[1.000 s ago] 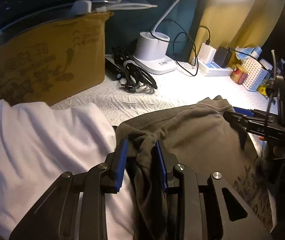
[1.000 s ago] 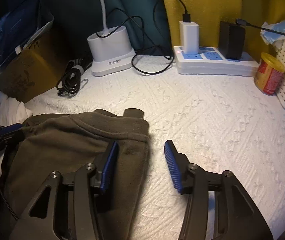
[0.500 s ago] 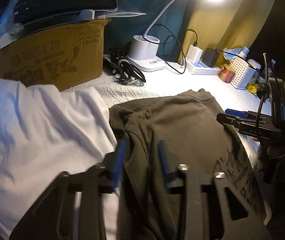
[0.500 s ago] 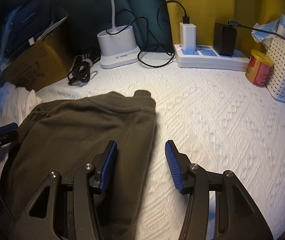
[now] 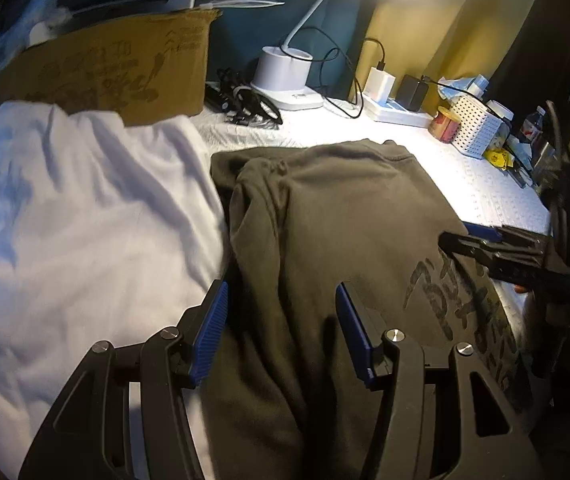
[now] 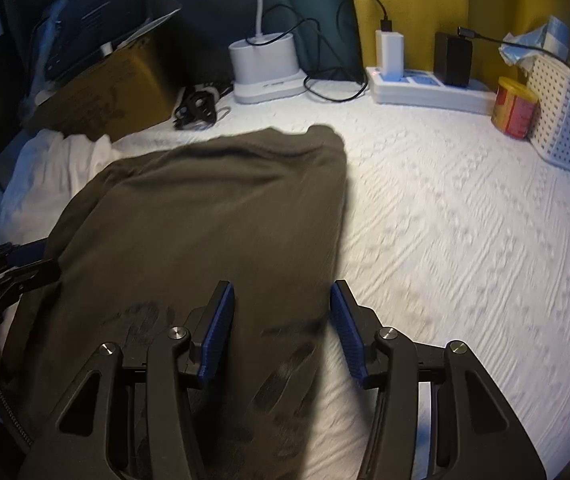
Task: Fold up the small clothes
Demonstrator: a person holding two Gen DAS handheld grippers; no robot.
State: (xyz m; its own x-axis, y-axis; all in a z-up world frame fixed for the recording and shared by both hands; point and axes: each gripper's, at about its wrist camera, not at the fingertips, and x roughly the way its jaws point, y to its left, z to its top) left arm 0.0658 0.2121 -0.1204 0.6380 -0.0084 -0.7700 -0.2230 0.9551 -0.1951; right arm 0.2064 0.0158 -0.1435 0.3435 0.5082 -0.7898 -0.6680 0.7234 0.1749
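Our left gripper (image 5: 281,328) hovers tilted down over the near left part of the olive shirt (image 5: 345,240), its jaws apart and just opened, no cloth pinched between them; our right gripper (image 6: 281,328) tilts down likewise, jaws apart over the shirt's near right edge. The shirt lies flat on the white worktop (image 6: 465,220), touching a white garment (image 5: 85,220) on its left. Farther out, the cardboard box (image 5: 125,76) is far left and the white perforated basket (image 6: 561,116) far right; we cannot tell their contents.
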